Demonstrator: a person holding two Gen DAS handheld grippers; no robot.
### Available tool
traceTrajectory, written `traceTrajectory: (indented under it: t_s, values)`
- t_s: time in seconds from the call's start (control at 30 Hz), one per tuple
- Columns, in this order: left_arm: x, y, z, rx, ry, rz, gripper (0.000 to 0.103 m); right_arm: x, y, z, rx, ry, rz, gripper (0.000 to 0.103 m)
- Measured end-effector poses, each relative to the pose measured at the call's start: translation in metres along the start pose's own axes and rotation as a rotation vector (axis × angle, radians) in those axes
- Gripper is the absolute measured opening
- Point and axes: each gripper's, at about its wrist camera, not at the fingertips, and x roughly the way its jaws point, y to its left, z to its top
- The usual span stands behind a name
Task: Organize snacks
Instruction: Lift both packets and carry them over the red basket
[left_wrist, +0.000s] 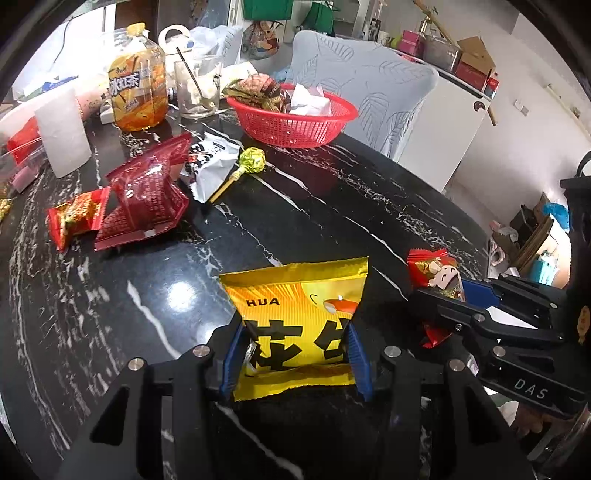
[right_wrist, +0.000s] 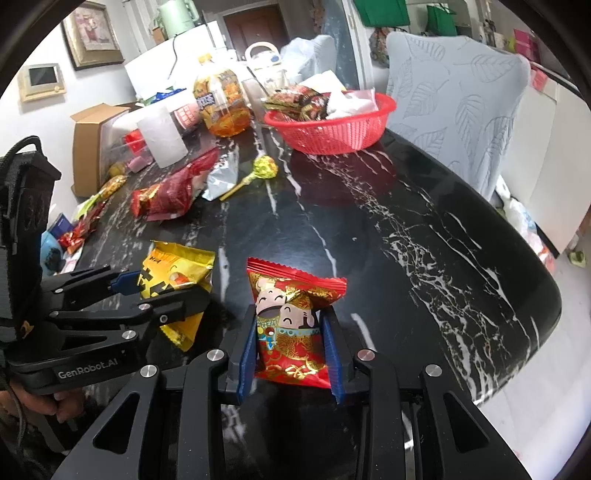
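My left gripper (left_wrist: 295, 354) is shut on a yellow snack packet (left_wrist: 299, 314) with black characters; its blue pads press the packet's two sides just above the black marble table (left_wrist: 155, 314). My right gripper (right_wrist: 291, 354) is shut on a red packet (right_wrist: 291, 314) printed with cartoon faces and gold patterns. Each gripper shows in the other view: the right one (left_wrist: 439, 306) on the red packet (left_wrist: 436, 273), the left one (right_wrist: 162, 299) on the yellow packet (right_wrist: 177, 273). A red mesh basket (left_wrist: 291, 125) holding several wrapped snacks stands at the far side.
Loose on the table lie a dark red bag (left_wrist: 144, 199), a small red packet (left_wrist: 74, 218), a white-and-black packet (left_wrist: 207, 162) and a lollipop (left_wrist: 247, 162). An iced-tea bottle (left_wrist: 136, 92), a glass (left_wrist: 195, 88) and a white cup (left_wrist: 62, 133) stand behind. A pale chair (left_wrist: 365, 88) backs the table.
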Motion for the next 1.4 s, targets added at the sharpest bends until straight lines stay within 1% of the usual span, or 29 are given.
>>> traceTrajectory:
  t_s: [0.27, 0.43, 0.57, 0.67, 0.87, 1.1, 1.4]
  values:
    - [-0.029, 0.000, -0.010, -0.021, -0.060, 0.003, 0.048, -0.015, 0.016, -0.003, -0.015, -0.015, 0.048, 0.031]
    - [-0.044, 0.002, -0.013, -0.041, -0.089, -0.010, 0.048, -0.025, 0.029, -0.004, -0.028, -0.032, 0.072, 0.031]
    - [-0.055, 0.003, -0.010, -0.052, -0.116, -0.007, 0.048, -0.035, 0.040, -0.002, -0.050, -0.052, 0.080, 0.031]
    - [-0.064, 0.002, -0.005, -0.046, -0.150, 0.011, 0.048, -0.040, 0.044, 0.003, -0.062, -0.069, 0.100, 0.031]
    - [-0.073, 0.003, 0.015, -0.026, -0.189, 0.013, 0.048, -0.042, 0.050, 0.017, -0.115, -0.093, 0.098, 0.031]
    - [-0.079, 0.004, 0.055, 0.016, -0.234, -0.011, 0.048, -0.049, 0.051, 0.046, -0.153, -0.144, 0.080, 0.031]
    - [-0.062, 0.004, 0.109, 0.070, -0.256, -0.030, 0.048, -0.050, 0.040, 0.089, -0.178, -0.197, 0.039, 0.031]
